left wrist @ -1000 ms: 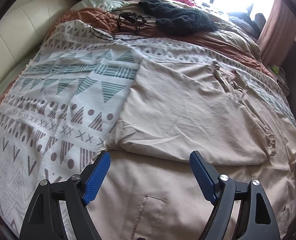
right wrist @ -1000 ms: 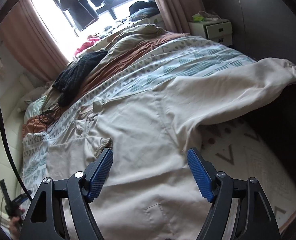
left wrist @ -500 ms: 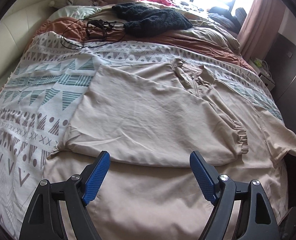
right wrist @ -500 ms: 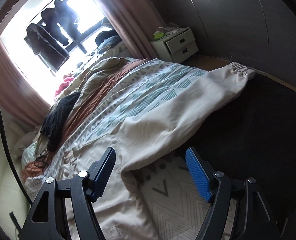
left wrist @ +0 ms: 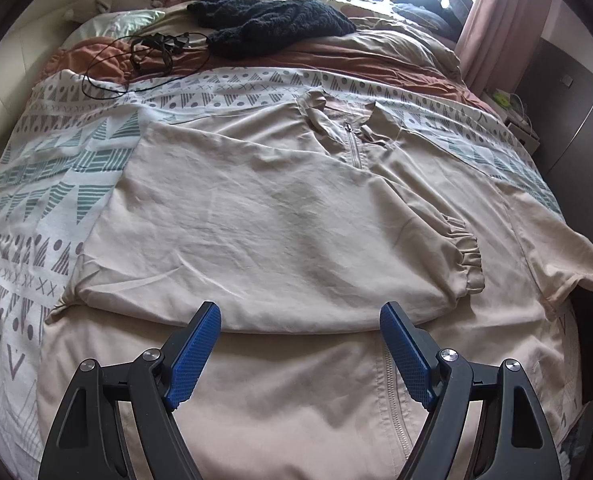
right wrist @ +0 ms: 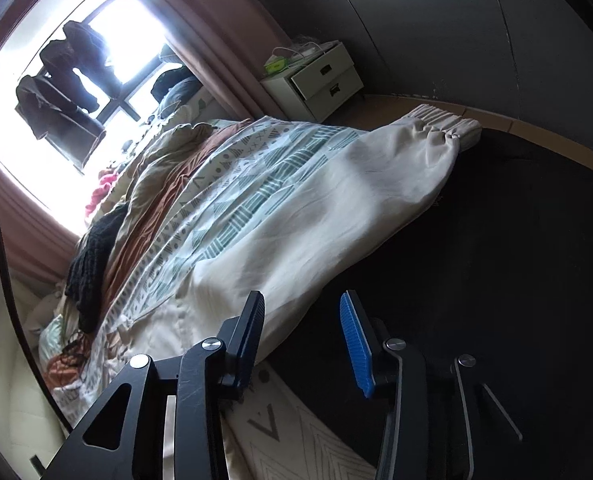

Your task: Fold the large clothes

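Note:
A large beige jacket lies spread on the patterned blanket, collar and zip at the far side. One sleeve is folded across its body, with the gathered cuff at the right. My left gripper hovers open over the jacket's lower half, nothing between its fingers. The other sleeve hangs over the bed's edge, its cuff far out. My right gripper is at this sleeve's near edge with its jaws closing. Fabric shows between them, but the pads do not press on it.
A black knit garment and a tangled black cable lie near the headboard end. A white nightstand stands by the pink curtain. Dark wardrobe doors and dark floor flank the bed's right side.
The left gripper slid right along the jacket, bringing collar and zip into the middle. The right gripper swung to the bed's right edge, rolled, and its jaws narrowed over the hanging sleeve.

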A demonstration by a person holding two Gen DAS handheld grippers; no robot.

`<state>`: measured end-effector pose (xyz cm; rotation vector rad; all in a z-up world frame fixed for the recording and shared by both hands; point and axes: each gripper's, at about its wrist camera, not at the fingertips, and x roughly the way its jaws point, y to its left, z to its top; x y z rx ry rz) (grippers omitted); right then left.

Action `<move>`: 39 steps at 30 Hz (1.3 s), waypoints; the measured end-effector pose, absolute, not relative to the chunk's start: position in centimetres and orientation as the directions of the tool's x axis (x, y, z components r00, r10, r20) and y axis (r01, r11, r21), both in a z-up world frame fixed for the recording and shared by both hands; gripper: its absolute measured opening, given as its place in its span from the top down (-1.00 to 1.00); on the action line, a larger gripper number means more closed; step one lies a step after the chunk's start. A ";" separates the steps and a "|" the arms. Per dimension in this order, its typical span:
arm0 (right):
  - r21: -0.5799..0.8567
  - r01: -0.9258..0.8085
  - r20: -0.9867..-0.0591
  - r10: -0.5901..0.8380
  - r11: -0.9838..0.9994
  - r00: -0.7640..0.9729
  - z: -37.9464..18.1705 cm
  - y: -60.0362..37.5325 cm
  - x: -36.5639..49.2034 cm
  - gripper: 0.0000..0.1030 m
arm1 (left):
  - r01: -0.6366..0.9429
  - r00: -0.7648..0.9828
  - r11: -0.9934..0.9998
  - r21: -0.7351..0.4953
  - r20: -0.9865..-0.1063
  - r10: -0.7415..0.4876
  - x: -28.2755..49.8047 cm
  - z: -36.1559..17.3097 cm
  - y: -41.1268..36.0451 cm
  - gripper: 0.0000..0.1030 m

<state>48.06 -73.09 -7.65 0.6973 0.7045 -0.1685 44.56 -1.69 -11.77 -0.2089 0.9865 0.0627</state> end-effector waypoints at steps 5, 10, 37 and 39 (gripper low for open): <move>0.548 0.389 -0.657 0.093 0.741 0.748 -9.5 -74.1 49.6 0.19 | -0.168 0.534 0.974 -0.151 -0.844 -0.039 45.2 -13.0 -1.2 -0.61; 0.547 0.394 -0.660 0.091 0.738 0.746 -10.8 -74.7 50.5 0.48 | -0.192 0.515 0.967 -0.167 -0.856 -0.045 45.4 -14.5 -0.4 -0.61; 0.425 -0.107 -0.424 0.302 0.899 0.854 6.6 -52.8 52.7 0.91 | -0.356 0.592 0.883 -0.306 -0.805 -0.041 37.4 -11.6 12.5 -0.61; 0.425 -0.132 -0.429 0.328 0.895 0.842 6.5 -50.9 53.0 0.91 | -0.365 0.599 0.877 -0.311 -0.800 -0.034 36.8 -11.3 13.5 -0.61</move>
